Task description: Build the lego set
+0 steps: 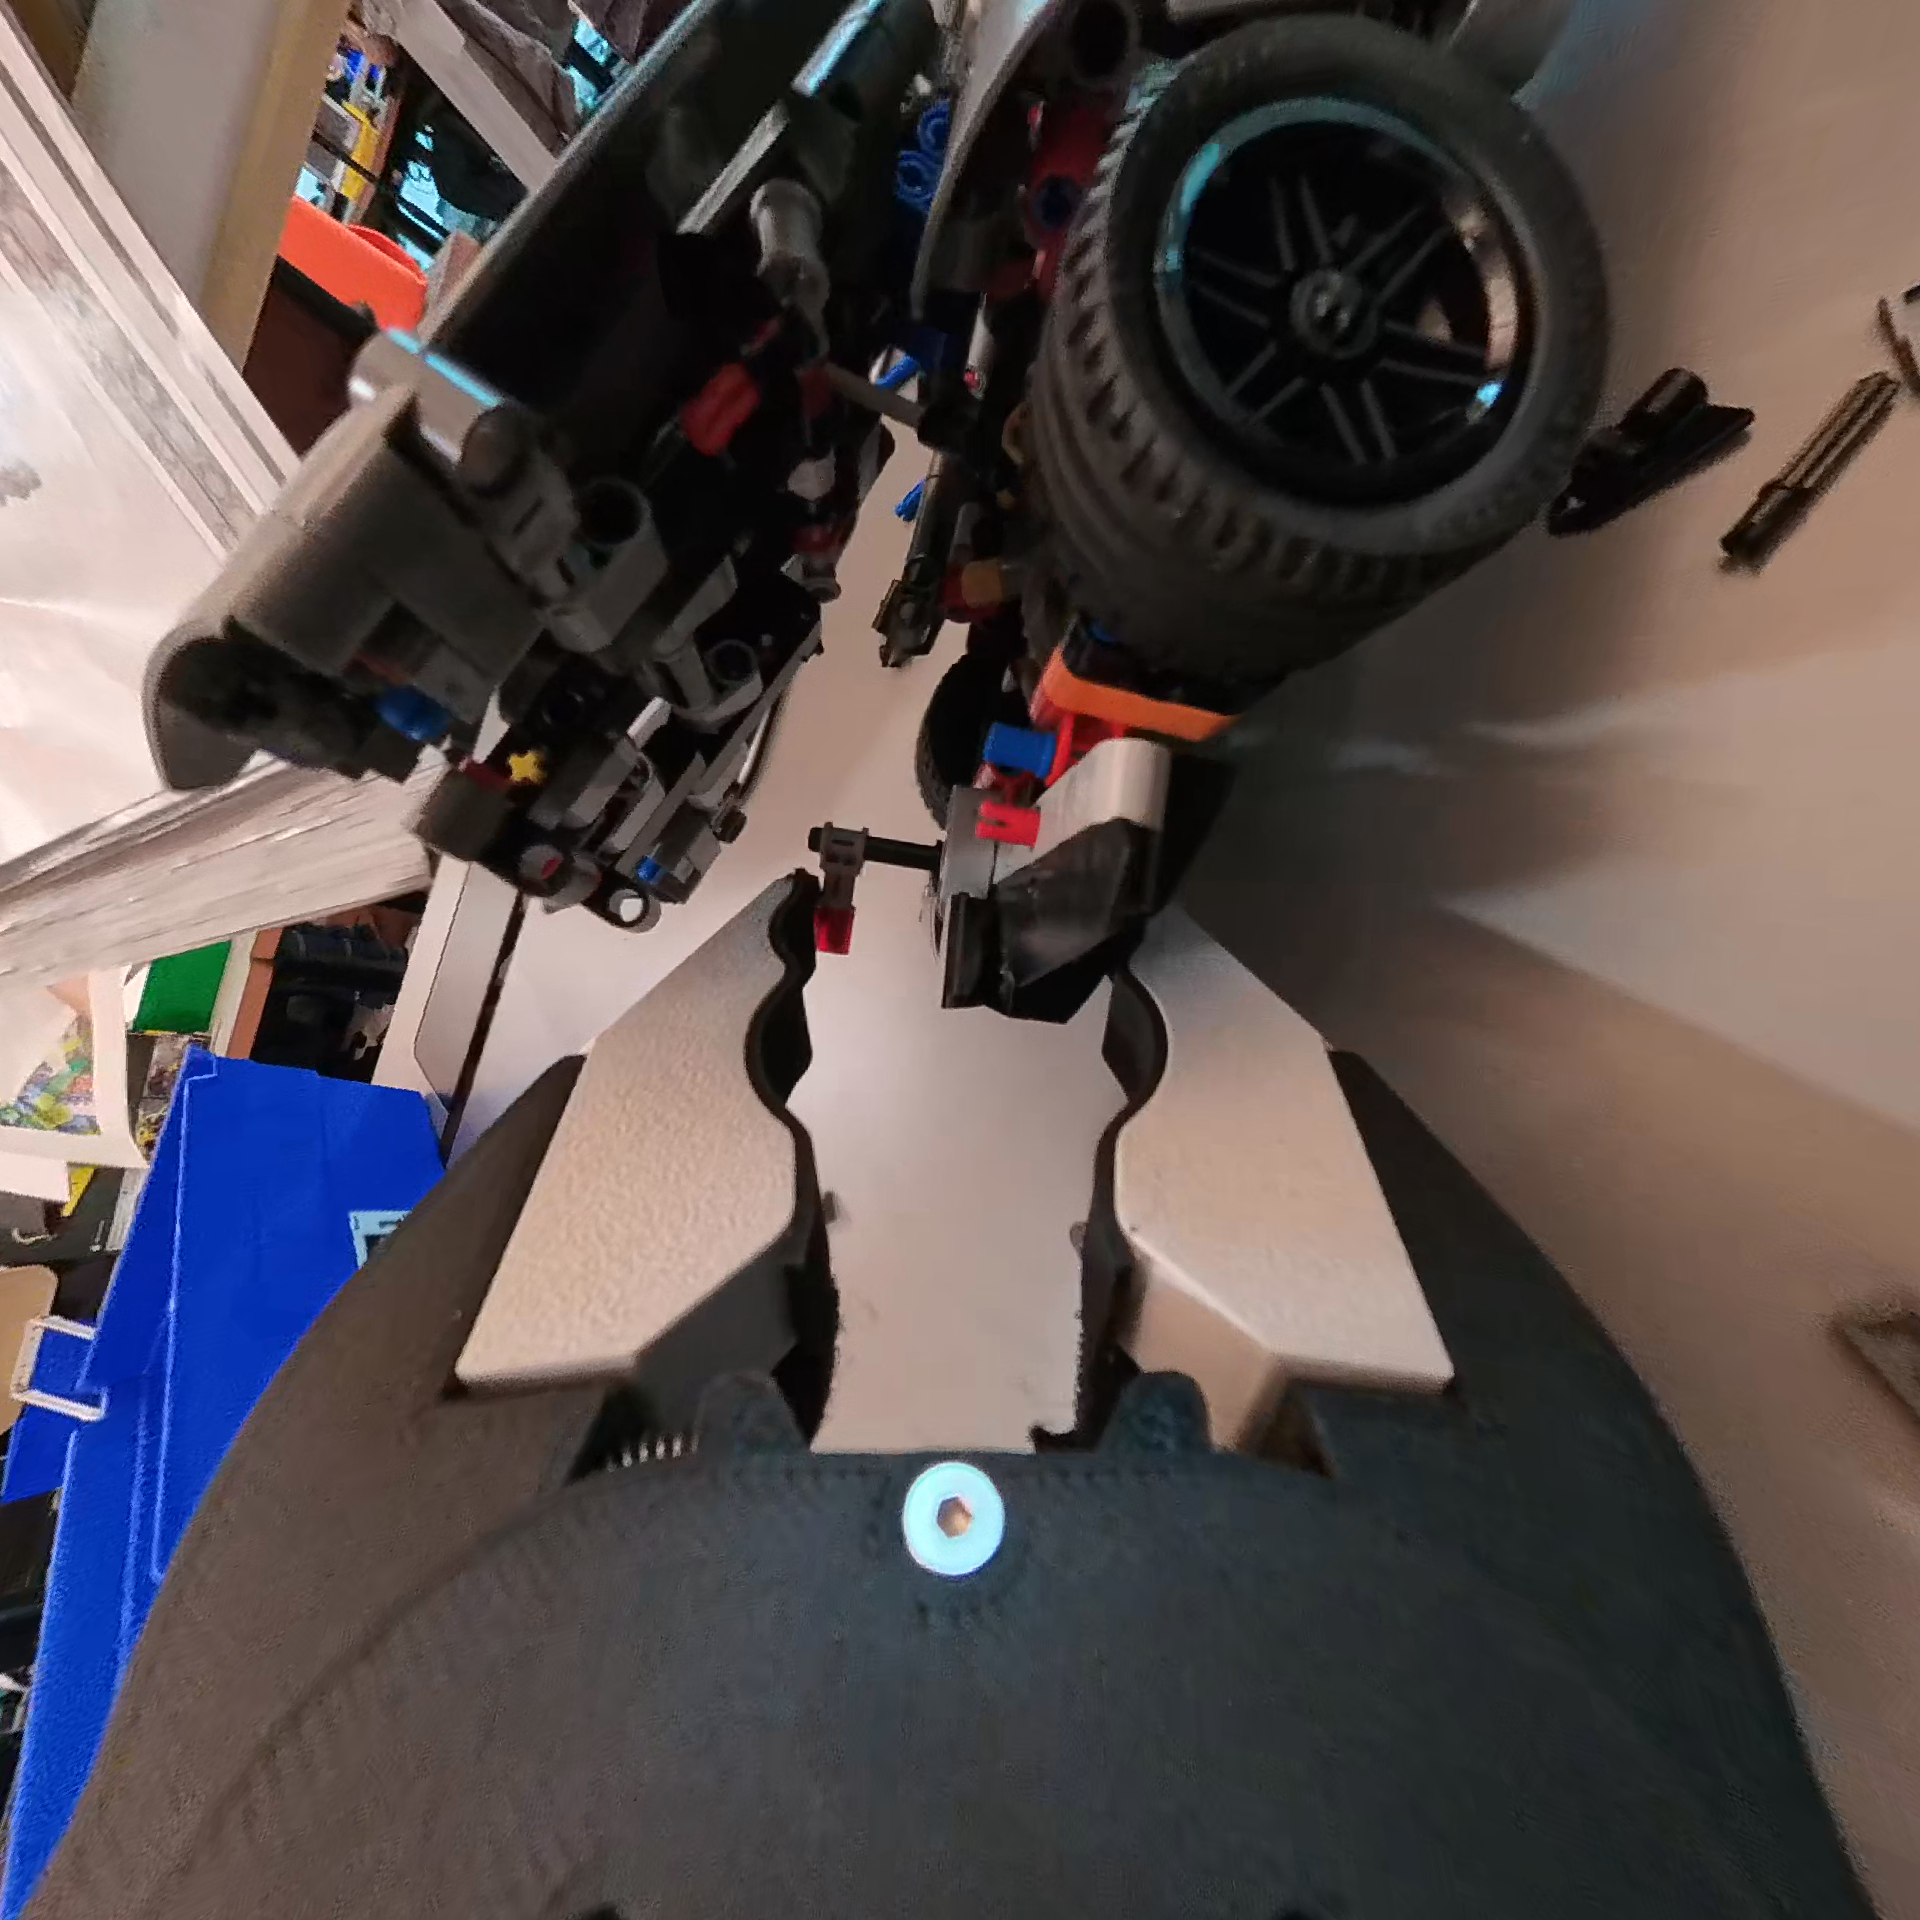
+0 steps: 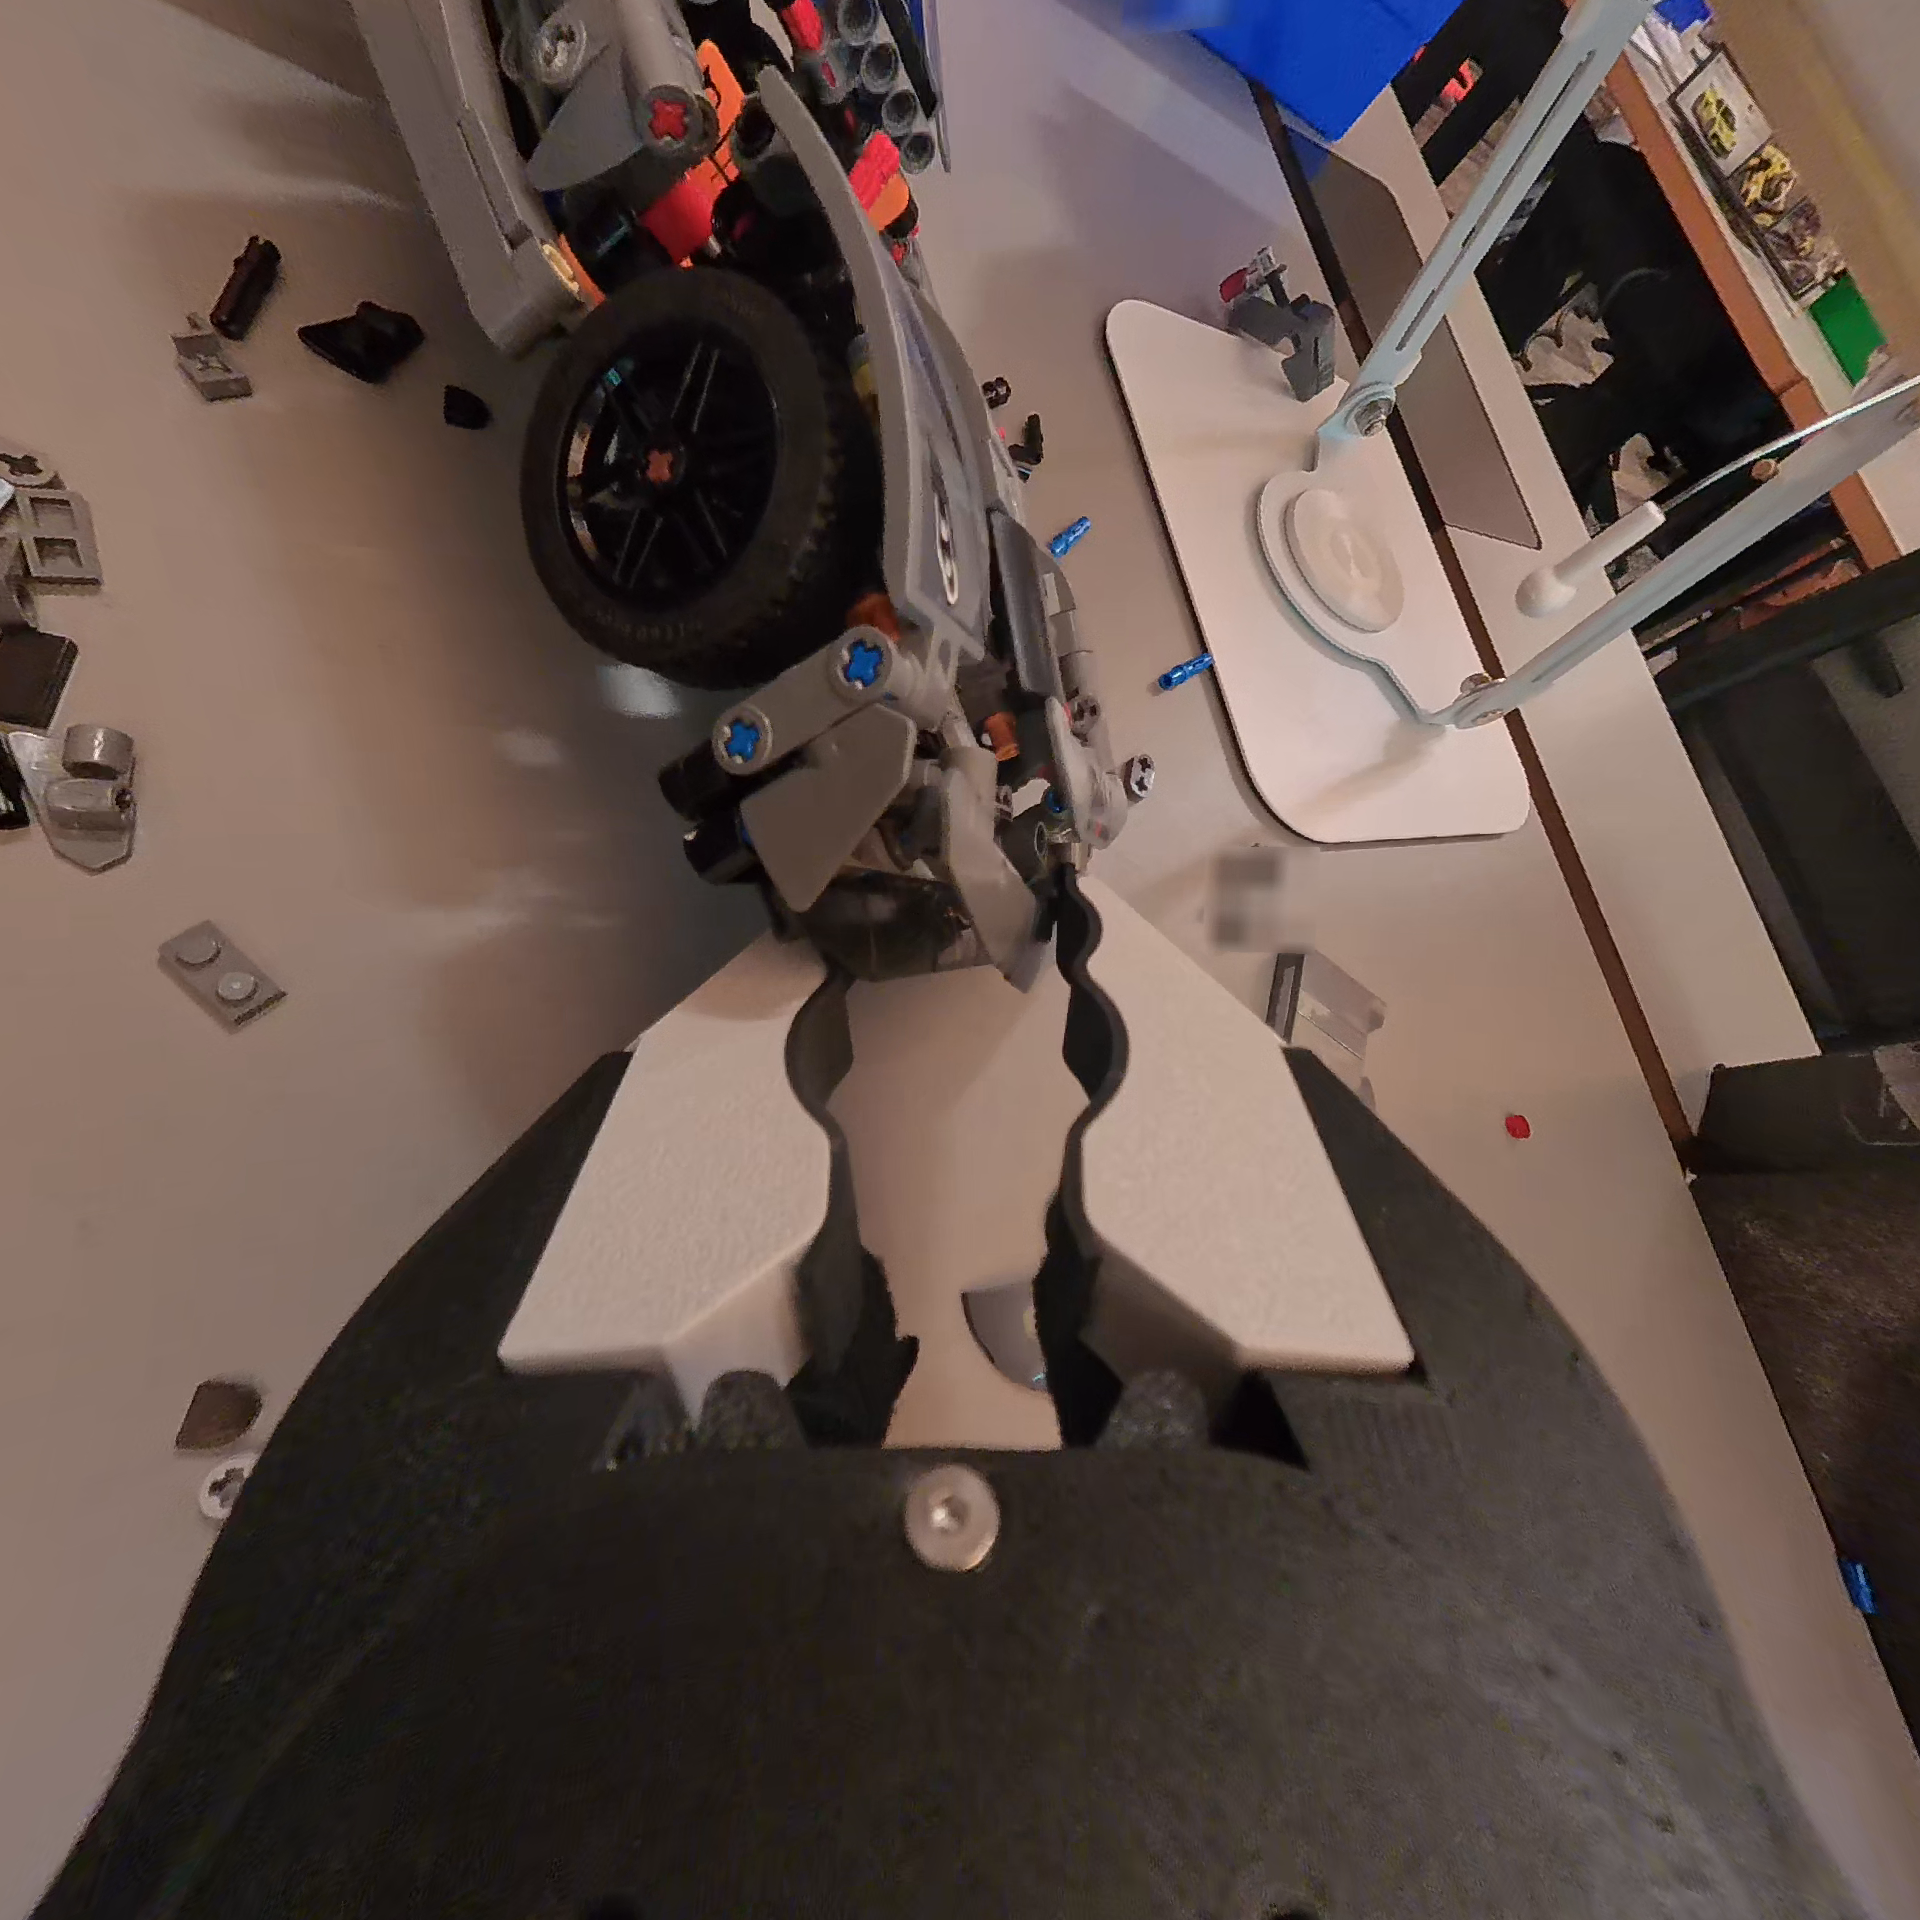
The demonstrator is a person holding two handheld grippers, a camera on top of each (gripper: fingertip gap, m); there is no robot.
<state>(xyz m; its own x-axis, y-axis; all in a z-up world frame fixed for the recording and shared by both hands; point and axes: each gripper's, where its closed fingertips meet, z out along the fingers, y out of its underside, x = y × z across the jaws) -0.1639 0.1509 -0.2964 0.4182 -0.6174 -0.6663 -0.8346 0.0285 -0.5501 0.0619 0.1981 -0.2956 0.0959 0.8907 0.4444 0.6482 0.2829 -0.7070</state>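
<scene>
The part-built grey and black lego car fills the top of the left wrist view, tilted, with a black wheel towards me. My left gripper is open around the car's end. Its left fingertip touches a red connector on a short black axle that sticks out of the car. In the right wrist view, my right gripper is shut on the other end of the car, on its grey and black parts just below a wheel.
Loose black parts lie on the white table right of the car. Grey pieces and a grey plate lie to the left in the right wrist view. A white stand base, blue pins and a blue bin are nearby. My right fingertips sit around 25 cm from my left ones. My right tips are roughly 10 cm from the grey plate.
</scene>
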